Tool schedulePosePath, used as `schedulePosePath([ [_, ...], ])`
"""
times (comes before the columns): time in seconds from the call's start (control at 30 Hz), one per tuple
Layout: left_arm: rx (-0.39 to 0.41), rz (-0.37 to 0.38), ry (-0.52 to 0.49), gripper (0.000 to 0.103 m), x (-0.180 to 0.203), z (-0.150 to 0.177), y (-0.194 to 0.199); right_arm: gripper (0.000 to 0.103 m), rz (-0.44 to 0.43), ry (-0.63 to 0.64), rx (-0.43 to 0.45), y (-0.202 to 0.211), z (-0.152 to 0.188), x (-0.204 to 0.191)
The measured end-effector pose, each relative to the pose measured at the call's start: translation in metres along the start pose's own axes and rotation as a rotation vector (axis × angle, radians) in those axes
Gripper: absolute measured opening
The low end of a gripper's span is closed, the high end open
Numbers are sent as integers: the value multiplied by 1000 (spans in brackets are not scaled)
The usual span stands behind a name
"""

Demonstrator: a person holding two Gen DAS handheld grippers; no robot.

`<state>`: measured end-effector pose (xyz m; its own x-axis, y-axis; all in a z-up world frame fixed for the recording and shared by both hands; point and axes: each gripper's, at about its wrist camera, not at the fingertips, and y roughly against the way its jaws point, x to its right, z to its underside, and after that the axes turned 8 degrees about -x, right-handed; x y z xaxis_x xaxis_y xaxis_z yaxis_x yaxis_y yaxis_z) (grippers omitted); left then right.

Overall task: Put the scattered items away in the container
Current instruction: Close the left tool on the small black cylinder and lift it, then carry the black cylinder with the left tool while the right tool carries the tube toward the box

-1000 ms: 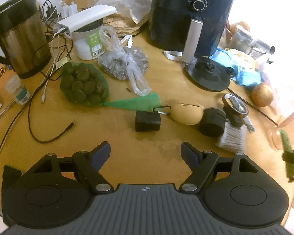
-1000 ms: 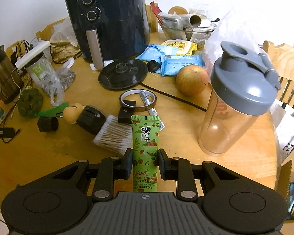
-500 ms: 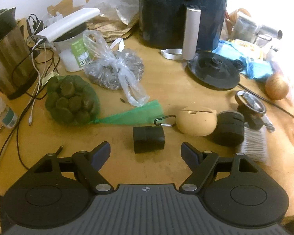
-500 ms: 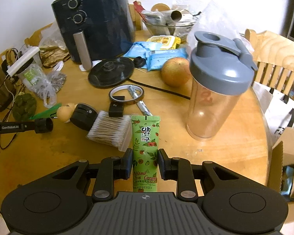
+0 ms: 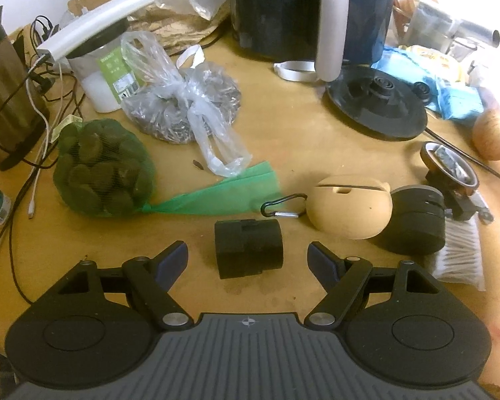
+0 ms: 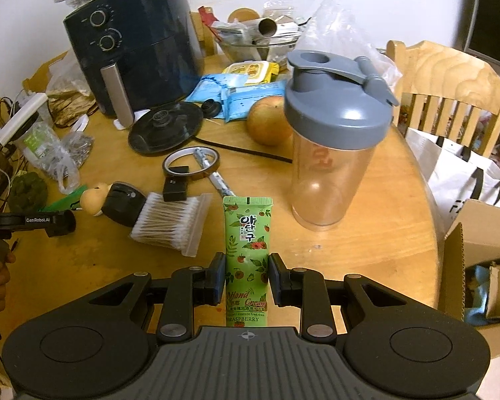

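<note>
- Right gripper (image 6: 246, 278): jaws clamped on a green hand cream tube (image 6: 248, 250), held lengthwise above the table's near edge. One item is thus in hand but not yet stowed.
- Left gripper (image 5: 248, 260): jaws apart, nothing held. A small black cylindrical case (image 5: 248, 248) lies on the wooden table (image 5: 183, 276) between the fingertips, untouched; judged the next pickup.
- Container: an open cardboard box (image 6: 476, 266) stands beside the table at the right edge, low down. It is judged the likely destination; its contents are mostly hidden.
- Still scattered, just beyond the case: a tan pouch with a carabiner (image 5: 350, 210), a black round tub (image 5: 416, 223), a pack of cotton swabs (image 6: 170, 220), a tape roll (image 6: 191, 165).
- Farther off: an apple (image 6: 270, 121), a shaker bottle (image 6: 333, 140), a green net bag (image 5: 100, 170), an air fryer (image 6: 133, 43).
- Assessment: early stage; most items remain on the table.
</note>
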<state>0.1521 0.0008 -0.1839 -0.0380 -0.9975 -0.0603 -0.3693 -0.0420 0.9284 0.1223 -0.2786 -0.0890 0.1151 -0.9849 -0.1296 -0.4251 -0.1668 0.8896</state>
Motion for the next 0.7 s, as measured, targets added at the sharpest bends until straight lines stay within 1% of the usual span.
schedulePosePath([
  [0.17, -18, -15, -2, 78, 1, -4, -9, 30, 11, -18, 3, 2, 2, 5],
  [0.2, -19, -12, -2, 70, 0, -4, -11, 30, 13, -20, 4, 3, 3, 5],
  [0.23, -22, -11, -4, 60, -1, -5, -12, 30, 14, -22, 5, 3, 4, 6],
  [0.27, -35, -10, -9, 44, -1, -6, -13, 30, 16, -24, 5, 4, 5, 6],
  [0.37, -46, -10, 0, 44, -3, -7, -14, 30, 19, -27, 6, 6, 6, 8],
  [0.7, -22, 20, -10, 44, -2, -3, 7, 30, 8, -22, 9, 10, 10, 8],
])
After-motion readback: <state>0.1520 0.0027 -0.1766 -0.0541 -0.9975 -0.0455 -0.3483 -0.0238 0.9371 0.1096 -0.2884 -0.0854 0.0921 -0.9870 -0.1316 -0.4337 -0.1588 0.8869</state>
